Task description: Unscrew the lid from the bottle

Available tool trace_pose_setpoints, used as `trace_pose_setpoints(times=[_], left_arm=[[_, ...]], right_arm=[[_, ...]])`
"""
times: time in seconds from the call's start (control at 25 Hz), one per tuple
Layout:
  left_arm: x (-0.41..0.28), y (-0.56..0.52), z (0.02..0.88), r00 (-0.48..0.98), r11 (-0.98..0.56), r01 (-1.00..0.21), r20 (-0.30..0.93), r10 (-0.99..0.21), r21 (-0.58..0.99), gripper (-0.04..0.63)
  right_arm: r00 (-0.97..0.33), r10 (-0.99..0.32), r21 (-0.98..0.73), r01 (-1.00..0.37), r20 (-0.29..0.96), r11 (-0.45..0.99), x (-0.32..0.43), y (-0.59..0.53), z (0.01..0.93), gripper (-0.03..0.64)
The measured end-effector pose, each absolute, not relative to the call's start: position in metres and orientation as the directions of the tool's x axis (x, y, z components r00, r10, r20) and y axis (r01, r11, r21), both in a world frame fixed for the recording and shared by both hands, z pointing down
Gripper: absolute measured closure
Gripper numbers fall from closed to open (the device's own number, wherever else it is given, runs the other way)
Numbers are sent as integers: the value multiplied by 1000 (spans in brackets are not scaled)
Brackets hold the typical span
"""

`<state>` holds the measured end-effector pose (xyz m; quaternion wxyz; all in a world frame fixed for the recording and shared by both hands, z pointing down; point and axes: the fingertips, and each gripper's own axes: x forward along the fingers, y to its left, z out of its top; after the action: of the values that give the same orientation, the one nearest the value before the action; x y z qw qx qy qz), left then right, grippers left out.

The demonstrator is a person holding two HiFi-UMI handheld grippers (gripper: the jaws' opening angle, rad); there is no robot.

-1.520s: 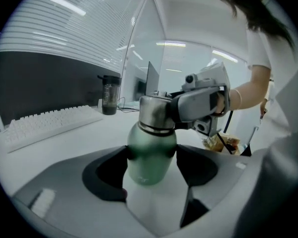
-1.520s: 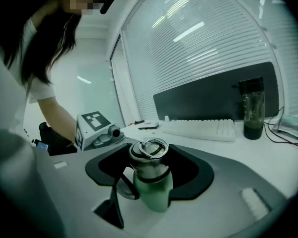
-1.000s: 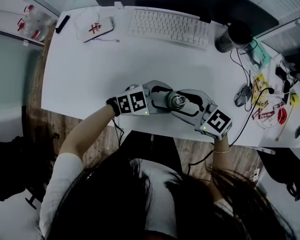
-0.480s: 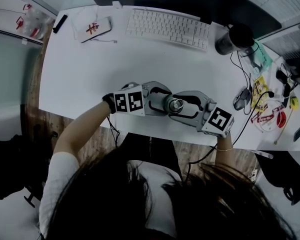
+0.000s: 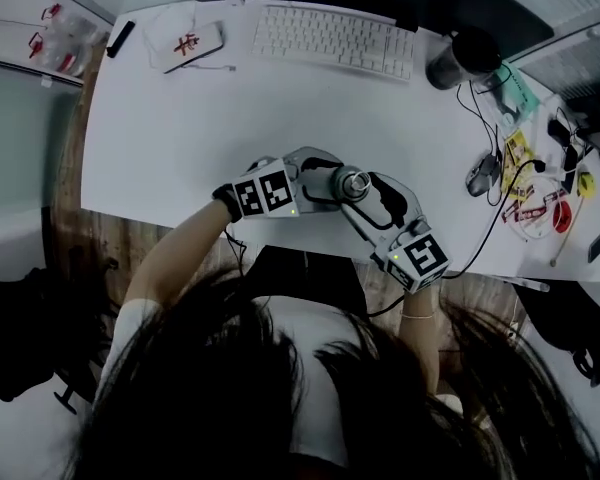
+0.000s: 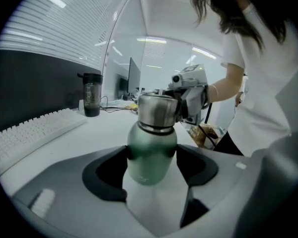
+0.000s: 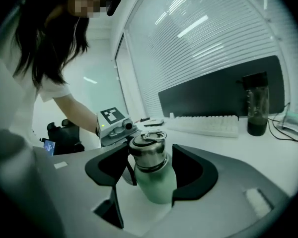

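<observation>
A green bottle (image 6: 150, 155) with a steel lid (image 6: 157, 111) stands near the white table's front edge (image 5: 180, 230). My left gripper (image 6: 151, 163) is shut on the green body, one pad on each side. My right gripper (image 7: 151, 168) comes from the opposite side and is shut higher up, round the steel lid (image 7: 149, 150) and the bottle's shoulder (image 7: 158, 185). In the head view both grippers meet at the bottle (image 5: 352, 181): the left gripper (image 5: 330, 183) from the left, the right gripper (image 5: 368, 194) from the lower right.
A white keyboard (image 5: 335, 40) lies at the table's far edge, with a dark tumbler (image 5: 461, 60) to its right. A mouse (image 5: 480, 176), cables and small items (image 5: 540, 193) crowd the right end. A white device (image 5: 185, 46) lies at the far left.
My right gripper has pivoted about the lid, its marker cube swinging from the bottle's right toward the person. The left gripper holds the bottle body almost still.
</observation>
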<state>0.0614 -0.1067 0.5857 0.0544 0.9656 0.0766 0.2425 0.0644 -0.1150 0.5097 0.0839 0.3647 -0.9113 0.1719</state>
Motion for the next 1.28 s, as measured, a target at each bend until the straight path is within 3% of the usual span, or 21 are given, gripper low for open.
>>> trace_pose_setpoints(times=[0.2, 0.56, 0.8, 1.28], left_arm=[[60, -105, 587, 886, -990, 23, 456, 84, 137, 236], [61, -104, 588, 896, -980, -151, 438, -78, 133, 236], [61, -98, 591, 896, -983, -119, 442, -46, 139, 236], [57, -102, 590, 873, -988, 36, 477, 103, 148, 236]], right_arm=[[-590, -773, -225, -806, 234, 547, 60, -115, 508, 359], [-486, -838, -167, -874, 249, 457, 56, -123, 509, 359], [-600, -747, -167, -799, 285, 578, 53, -114, 515, 360], [-851, -445, -206, -505, 277, 838, 47, -114, 512, 360]])
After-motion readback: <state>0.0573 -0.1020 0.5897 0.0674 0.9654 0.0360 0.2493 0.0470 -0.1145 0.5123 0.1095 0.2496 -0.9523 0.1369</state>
